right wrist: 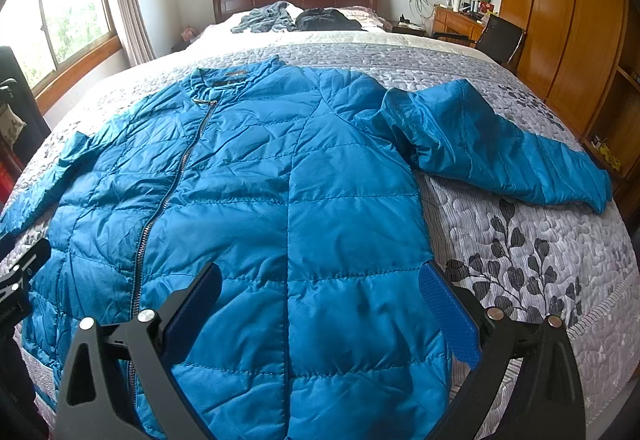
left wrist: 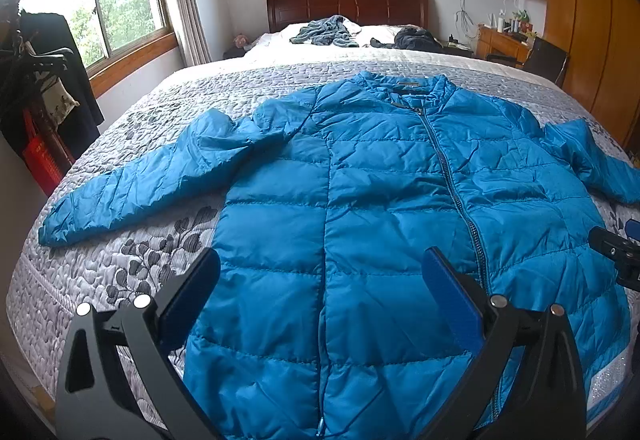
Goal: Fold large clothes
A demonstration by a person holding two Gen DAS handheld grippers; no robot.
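Observation:
A blue quilted puffer jacket [left wrist: 384, 208] [right wrist: 256, 200] lies zipped and flat on the bed, front up, collar toward the headboard. Its left sleeve [left wrist: 136, 184] stretches out to the bed's left side, and its right sleeve [right wrist: 500, 148] bends out to the right. My left gripper [left wrist: 320, 260] hovers open above the lower left half of the jacket, nothing between its fingers. My right gripper [right wrist: 320, 272] hovers open above the lower right half near the jacket's side edge. The right gripper's tip [left wrist: 616, 252] shows at the edge of the left wrist view.
The jacket rests on a grey floral quilt [right wrist: 520, 260] covering the bed. Crumpled grey and dark clothes [left wrist: 332, 32] lie near the wooden headboard [left wrist: 348, 6]. A coat rack with dark garments [left wrist: 44, 88] stands left; wooden wardrobes [right wrist: 560, 20], a desk and a chair stand right.

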